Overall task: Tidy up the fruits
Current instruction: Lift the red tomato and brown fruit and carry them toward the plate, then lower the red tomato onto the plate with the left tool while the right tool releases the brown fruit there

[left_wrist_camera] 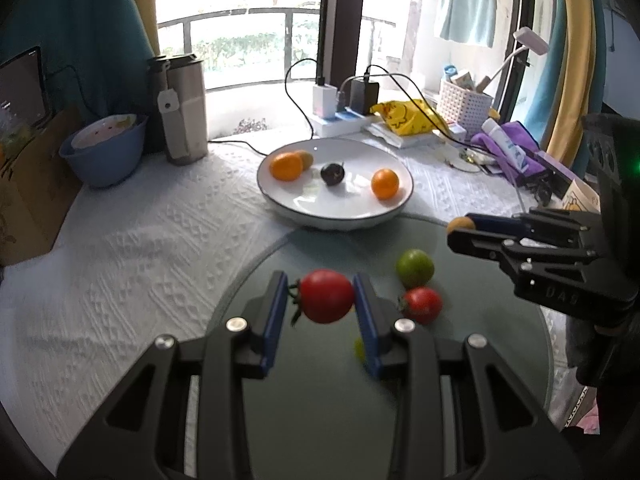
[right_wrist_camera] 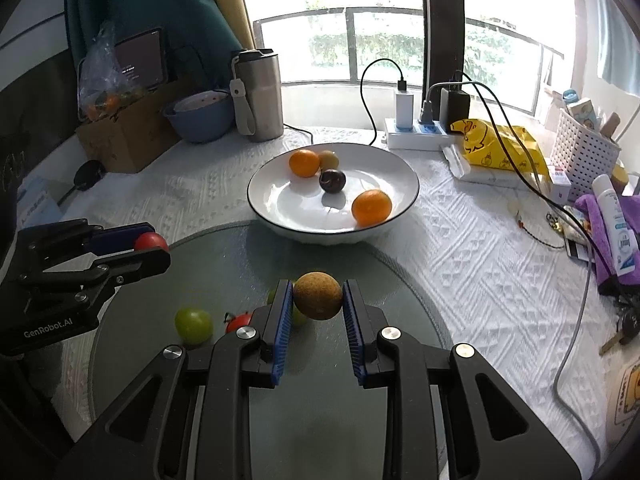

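Note:
My left gripper [left_wrist_camera: 322, 298] is shut on a red tomato [left_wrist_camera: 327, 296] and holds it above the round glass mat [left_wrist_camera: 320, 392]. My right gripper [right_wrist_camera: 317, 297] is shut on a brown round fruit [right_wrist_camera: 318, 295] above the same mat; it shows at the right of the left wrist view [left_wrist_camera: 460, 229]. On the mat lie a green tomato [left_wrist_camera: 415, 268] and a small red tomato [left_wrist_camera: 422, 305]. The white plate [right_wrist_camera: 280, 204] beyond the mat holds two oranges [right_wrist_camera: 371, 207], a dark plum [right_wrist_camera: 332, 180] and a small yellowish fruit [right_wrist_camera: 329, 158].
A steel tumbler [right_wrist_camera: 259, 94], a blue bowl [right_wrist_camera: 200, 118] and a cardboard box [right_wrist_camera: 128, 136] stand at the back left. A power strip with chargers [right_wrist_camera: 416, 132], a yellow bag [right_wrist_camera: 496, 144], a white basket [right_wrist_camera: 580, 148] and a purple cloth [right_wrist_camera: 604, 220] crowd the right.

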The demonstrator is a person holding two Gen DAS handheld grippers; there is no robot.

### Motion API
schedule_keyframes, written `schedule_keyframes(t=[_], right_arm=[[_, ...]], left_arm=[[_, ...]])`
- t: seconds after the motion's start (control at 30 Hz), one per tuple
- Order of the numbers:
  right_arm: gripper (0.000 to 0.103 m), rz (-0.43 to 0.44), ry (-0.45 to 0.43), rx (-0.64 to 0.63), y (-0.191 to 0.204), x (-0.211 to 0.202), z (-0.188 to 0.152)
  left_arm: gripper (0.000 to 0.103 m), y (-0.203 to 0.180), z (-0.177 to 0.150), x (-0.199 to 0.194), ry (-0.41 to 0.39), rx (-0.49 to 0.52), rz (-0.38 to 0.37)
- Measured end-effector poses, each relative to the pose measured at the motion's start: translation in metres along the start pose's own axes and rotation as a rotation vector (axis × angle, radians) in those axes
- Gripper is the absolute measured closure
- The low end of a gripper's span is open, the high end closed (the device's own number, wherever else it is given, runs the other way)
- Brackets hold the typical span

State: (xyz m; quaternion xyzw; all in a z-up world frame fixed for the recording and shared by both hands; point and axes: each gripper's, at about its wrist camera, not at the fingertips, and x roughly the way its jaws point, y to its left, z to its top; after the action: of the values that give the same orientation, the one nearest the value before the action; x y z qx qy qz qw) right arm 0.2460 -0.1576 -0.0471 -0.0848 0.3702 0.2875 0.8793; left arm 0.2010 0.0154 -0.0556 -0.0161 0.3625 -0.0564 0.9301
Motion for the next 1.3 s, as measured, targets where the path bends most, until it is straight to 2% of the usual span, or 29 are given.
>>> schedule_keyframes(t=[0.63, 1.3], right_arm=[[0.076, 0.001, 0.004, -0.008, -0.015, 0.028, 0.033], [0.076, -0.002, 0.009, 0.01, -0.046, 0.083, 0.074]], left_arm=[[0.068, 0.011, 0.039, 0.032, -0.016, 0.004, -0.013], [0.068, 0.022, 0.074, 0.092, -0.007, 0.02, -0.027]])
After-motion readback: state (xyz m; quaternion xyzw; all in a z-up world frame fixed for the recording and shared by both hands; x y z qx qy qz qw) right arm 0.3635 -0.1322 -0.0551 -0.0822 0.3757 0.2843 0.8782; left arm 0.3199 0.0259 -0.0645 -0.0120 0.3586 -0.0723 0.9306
